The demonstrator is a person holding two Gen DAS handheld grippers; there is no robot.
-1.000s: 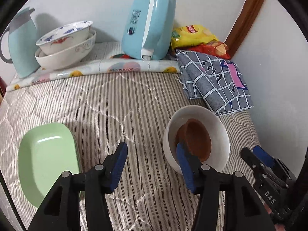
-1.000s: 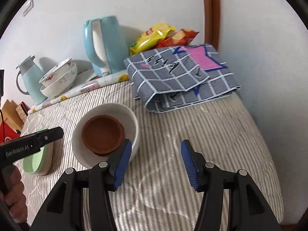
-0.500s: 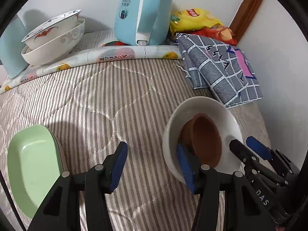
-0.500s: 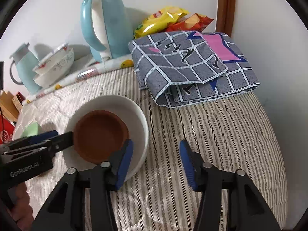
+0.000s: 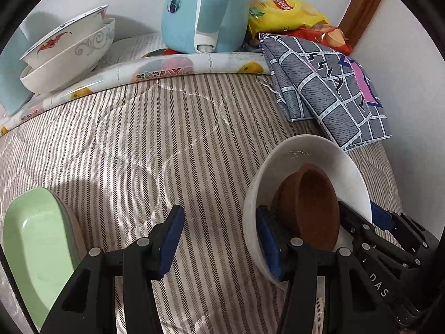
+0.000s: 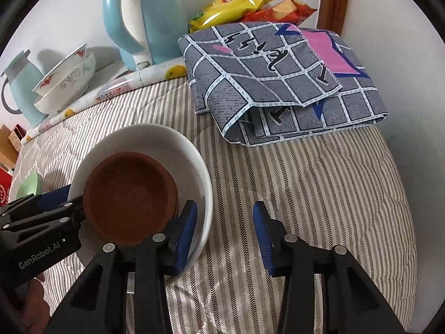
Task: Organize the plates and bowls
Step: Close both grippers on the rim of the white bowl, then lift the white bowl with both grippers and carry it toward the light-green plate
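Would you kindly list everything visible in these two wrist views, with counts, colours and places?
White ceramic bowl: one, white, on the striped quilt.
Brown dish: one, brown, inside the white bowl.
Patterned bowls: two, white, nested, far left.
Green plate: one, pale green, near left.
Blue kettle: one, light blue, at the wall.
Blue jug: one, light blue, beside the nested bowls.
Checked cloth: one, grey, folded, right.
Snack bags: two, yellow and red, behind the cloth.
Left gripper: black, blue pads, open astride the bowl's rim.
Right gripper: likewise, jaws just closing.
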